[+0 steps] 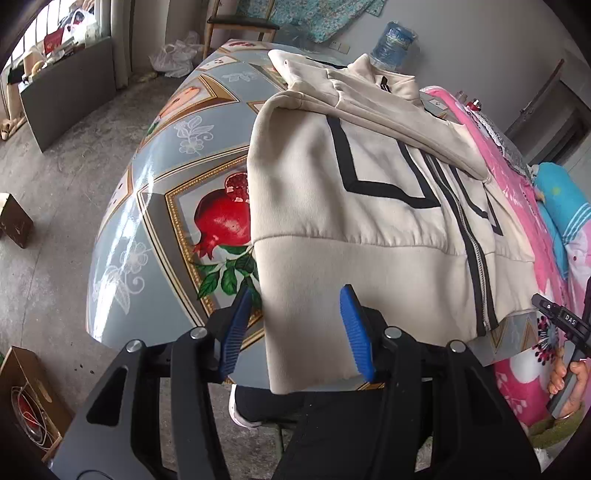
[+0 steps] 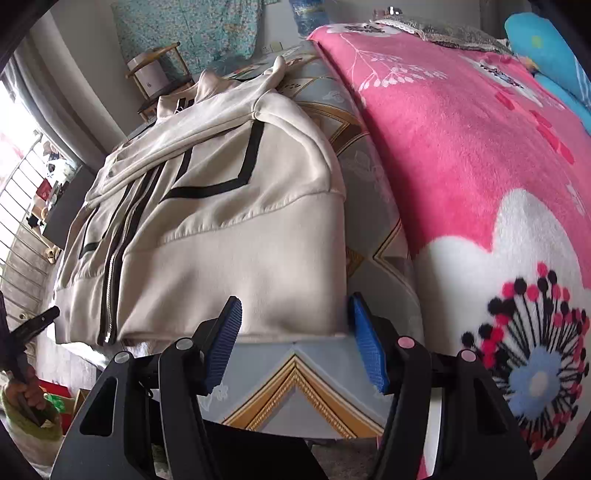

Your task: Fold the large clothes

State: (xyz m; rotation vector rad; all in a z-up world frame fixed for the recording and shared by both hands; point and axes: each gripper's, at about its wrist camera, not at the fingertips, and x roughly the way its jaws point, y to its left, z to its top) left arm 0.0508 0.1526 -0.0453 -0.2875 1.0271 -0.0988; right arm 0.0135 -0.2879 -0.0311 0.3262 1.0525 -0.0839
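A cream zip jacket (image 1: 354,206) with black stripes lies flat on the table, sleeves folded across its chest, collar at the far end. It also shows in the right wrist view (image 2: 221,229). My left gripper (image 1: 295,306) is open, its blue pads on either side of the jacket's near left hem corner, which hangs over the table edge. My right gripper (image 2: 293,314) is open at the near right hem corner, the hem between its pads. Neither is closed on the cloth.
The table (image 1: 155,192) has a glossy fruit-print cover. A pink flowered blanket (image 2: 480,166) lies along the jacket's right side. A blue cushion (image 1: 561,206) and a water bottle (image 1: 395,40) are beyond. A chair (image 1: 240,22), boxes (image 1: 26,391) and bags stand on the floor to the left.
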